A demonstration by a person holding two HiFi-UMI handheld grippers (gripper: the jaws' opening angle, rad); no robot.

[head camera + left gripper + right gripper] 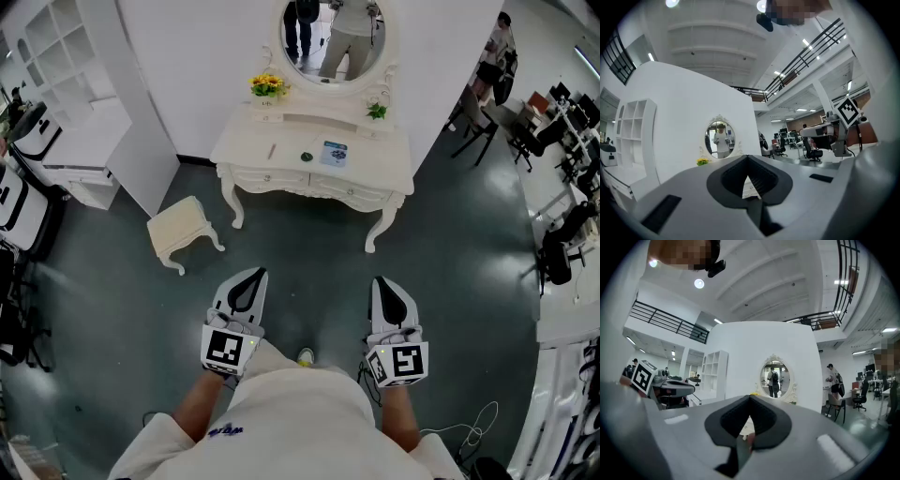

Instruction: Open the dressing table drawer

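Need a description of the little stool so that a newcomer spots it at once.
Find the white dressing table with the oval mirror against the white wall. On the dark floor to its left in the head view, apart from it, stands the stool: cream, square-topped, curved legs, unlike the dark office chairs far right.

- I count 1 dressing table, far centre; 2 drawers on its front: left drawer, right drawer.
- 1 oval mirror above it, w/ 2 reflected ppl in it.
- 1 stool, left of the table, nearer me.
- On the tabletop: 1 yellow flower bunch, 1 small green plant, 1 blue-white card, 1 dark round item.
- 2 grippers, near: left gripper, right gripper.
- 1 white shelf unit, far left.
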